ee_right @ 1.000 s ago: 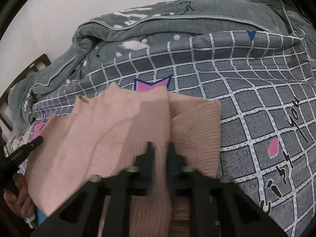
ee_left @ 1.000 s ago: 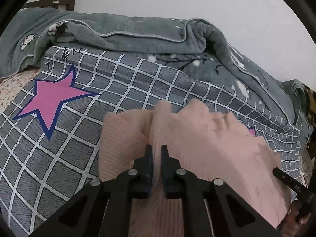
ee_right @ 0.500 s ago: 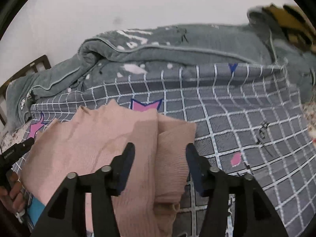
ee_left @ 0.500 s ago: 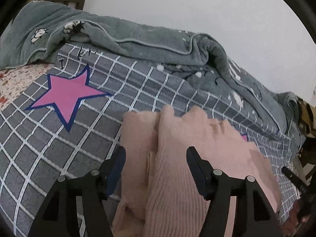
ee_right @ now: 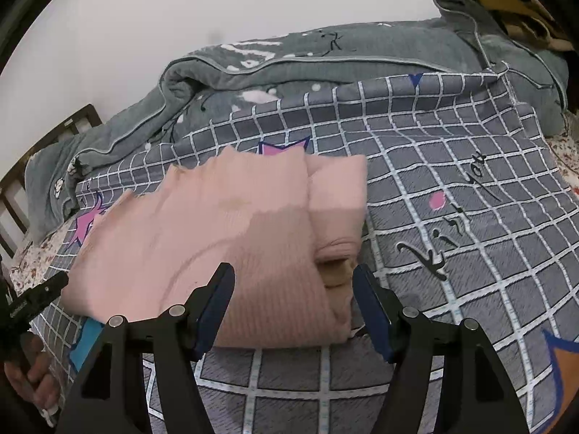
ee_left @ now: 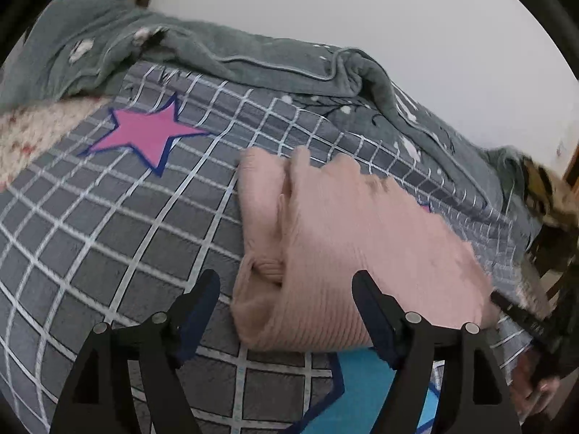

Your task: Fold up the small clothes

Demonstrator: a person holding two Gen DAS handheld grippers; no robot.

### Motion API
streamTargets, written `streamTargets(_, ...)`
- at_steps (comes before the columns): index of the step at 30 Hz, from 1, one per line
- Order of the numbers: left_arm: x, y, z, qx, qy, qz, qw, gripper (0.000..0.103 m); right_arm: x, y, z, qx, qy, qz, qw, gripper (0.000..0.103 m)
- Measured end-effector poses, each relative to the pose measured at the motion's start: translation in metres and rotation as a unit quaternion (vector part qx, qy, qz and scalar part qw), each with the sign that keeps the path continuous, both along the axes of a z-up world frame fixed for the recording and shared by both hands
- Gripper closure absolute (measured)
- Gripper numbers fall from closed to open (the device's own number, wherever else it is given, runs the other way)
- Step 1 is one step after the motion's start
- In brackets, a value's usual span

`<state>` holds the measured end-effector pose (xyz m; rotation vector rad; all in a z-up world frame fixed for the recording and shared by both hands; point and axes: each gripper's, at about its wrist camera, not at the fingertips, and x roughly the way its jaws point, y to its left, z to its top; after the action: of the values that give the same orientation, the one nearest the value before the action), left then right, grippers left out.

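Note:
A pink knitted garment point(ee_left: 347, 249) lies folded on the grey checked bed cover point(ee_left: 108, 238); its right end point(ee_right: 224, 238) fills the middle of the right wrist view. My left gripper point(ee_left: 286, 289) hangs just before the garment's left end, its jaws opening, the pads clear of the knit. My right gripper point(ee_right: 293, 282) stands the same way at the right end, jaws opening wide, nothing pressed between them. Each view catches the other gripper at its edge: the right gripper's tip point(ee_left: 521, 318) and the left gripper's tip point(ee_right: 36, 293), with a hand below.
A rumpled grey-green blanket point(ee_left: 275, 65) is piled along the far side against a white wall. A pink star point(ee_left: 144, 137) is printed left of the garment. A brown patterned cloth point(ee_right: 514, 0) lies at the far right corner. A wooden bed frame point(ee_right: 47, 137) shows at the left.
Both grippers, shut on the pink garment a second ago, have opened and let it go. Both have drawn back, so the garment's near edge now lies ahead of the fingers.

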<state>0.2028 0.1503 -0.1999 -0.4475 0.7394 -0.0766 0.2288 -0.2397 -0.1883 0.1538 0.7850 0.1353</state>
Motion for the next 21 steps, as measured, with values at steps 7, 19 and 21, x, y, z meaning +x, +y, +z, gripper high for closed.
streamTargets(7,0.021,0.009,-0.018,-0.027,0.03,-0.009,0.9992,0.029,0.003,0.001,-0.012,-0.008,0.023,0.005,1.0,0.036)
streamTargets(19,0.043,-0.004,-0.025,-0.005,0.042,-0.017,0.999,0.028,0.027,-0.013,-0.028,0.002,0.04,-0.013,0.999,0.037)
streamTargets(21,0.046,-0.004,-0.025,-0.011,0.043,-0.013,0.9989,0.035,0.032,-0.014,-0.028,0.007,0.039,-0.015,0.999,0.039)
